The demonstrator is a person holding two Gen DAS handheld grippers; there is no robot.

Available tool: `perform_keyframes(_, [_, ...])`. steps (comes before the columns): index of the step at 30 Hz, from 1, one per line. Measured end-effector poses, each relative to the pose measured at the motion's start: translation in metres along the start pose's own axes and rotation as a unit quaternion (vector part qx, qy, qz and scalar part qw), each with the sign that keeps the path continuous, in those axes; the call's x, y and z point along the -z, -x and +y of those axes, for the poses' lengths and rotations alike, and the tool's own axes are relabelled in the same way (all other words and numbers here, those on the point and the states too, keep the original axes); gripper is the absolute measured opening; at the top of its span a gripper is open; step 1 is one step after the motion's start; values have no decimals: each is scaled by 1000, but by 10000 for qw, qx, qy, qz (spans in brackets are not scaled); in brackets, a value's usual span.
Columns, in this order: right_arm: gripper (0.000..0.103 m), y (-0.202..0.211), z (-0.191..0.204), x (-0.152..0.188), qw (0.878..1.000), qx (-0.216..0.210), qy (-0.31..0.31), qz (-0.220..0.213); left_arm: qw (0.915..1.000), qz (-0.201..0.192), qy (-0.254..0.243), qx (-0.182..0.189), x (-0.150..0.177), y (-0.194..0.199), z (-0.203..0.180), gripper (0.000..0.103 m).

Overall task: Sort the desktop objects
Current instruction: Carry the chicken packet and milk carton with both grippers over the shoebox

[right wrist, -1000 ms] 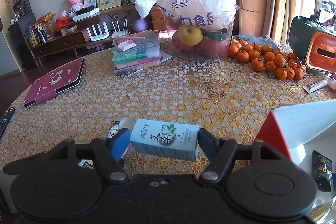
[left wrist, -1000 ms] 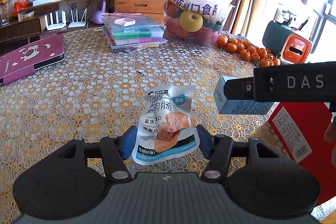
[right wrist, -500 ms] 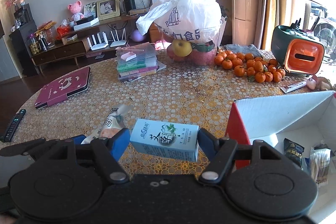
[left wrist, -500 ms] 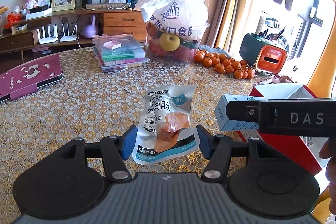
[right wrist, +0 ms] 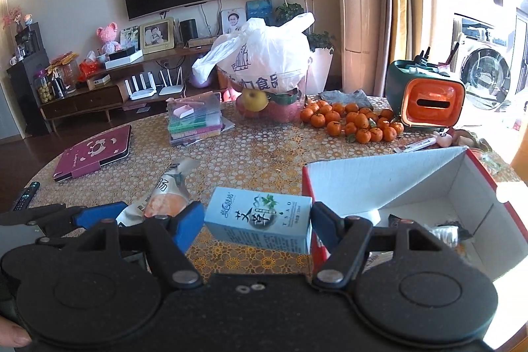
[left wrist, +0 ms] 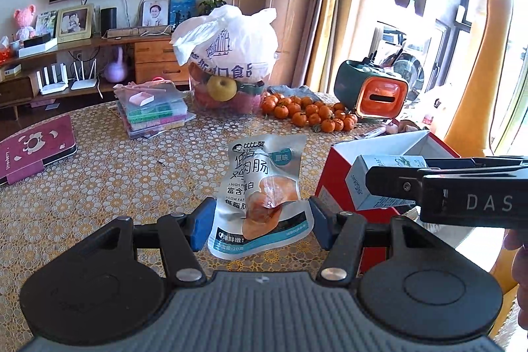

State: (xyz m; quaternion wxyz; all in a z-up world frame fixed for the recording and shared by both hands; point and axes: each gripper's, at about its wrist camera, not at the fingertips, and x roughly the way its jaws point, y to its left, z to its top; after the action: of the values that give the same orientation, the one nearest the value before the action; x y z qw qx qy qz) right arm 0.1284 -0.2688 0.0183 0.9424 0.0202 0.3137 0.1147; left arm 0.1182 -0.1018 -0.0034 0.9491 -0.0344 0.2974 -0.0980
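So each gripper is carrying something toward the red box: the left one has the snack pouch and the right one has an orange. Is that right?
Not quite. The right gripper holds a light blue carton, not an orange; the right wrist view shows it clamped between the fingers. The oranges lie on the table. The left gripper does hold the snack pouch, near the red box.

Bright window glare at right — fisheye-warped edges.

One sausage pouch point(left wrist: 262, 193); one pale blue carton point(right wrist: 259, 220); one red box point(right wrist: 429, 187), open-topped, with several wrapped items inside, number unclear; one white plastic bag point(right wrist: 264, 55) over fruit; one stack of flat plastic cases point(right wrist: 194, 121); one maroon tablet case point(right wrist: 92, 155); one remote control point(right wrist: 24, 195); one green-and-orange container point(right wrist: 425, 98); one heap of mandarins point(right wrist: 353, 121), roughly twenty, exact count uncertain; two tools, left tool point(left wrist: 260, 221) and right tool point(right wrist: 257, 225).
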Motion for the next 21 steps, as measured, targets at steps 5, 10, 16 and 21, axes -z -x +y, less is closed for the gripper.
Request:
perform_keyframes(5, [71,17,-18,1,9999,124,55,-51,9997,-17,-154,166,-6,6,-20,59])
perform_keyframes(10, [71,28,-37,1,9996,254,20,-93,9991,-34,-295,318,-13,6,-40,59])
perform_keyframes(16, [71,42,-61,3,9990,404,37,-169,9980,6,-437,466,-20,-1,-63,59])
perform_keyframes(21, [71,46,-85,6,9982,581,15,-175,9964,12,-654,539,-23,-8,-84,59])
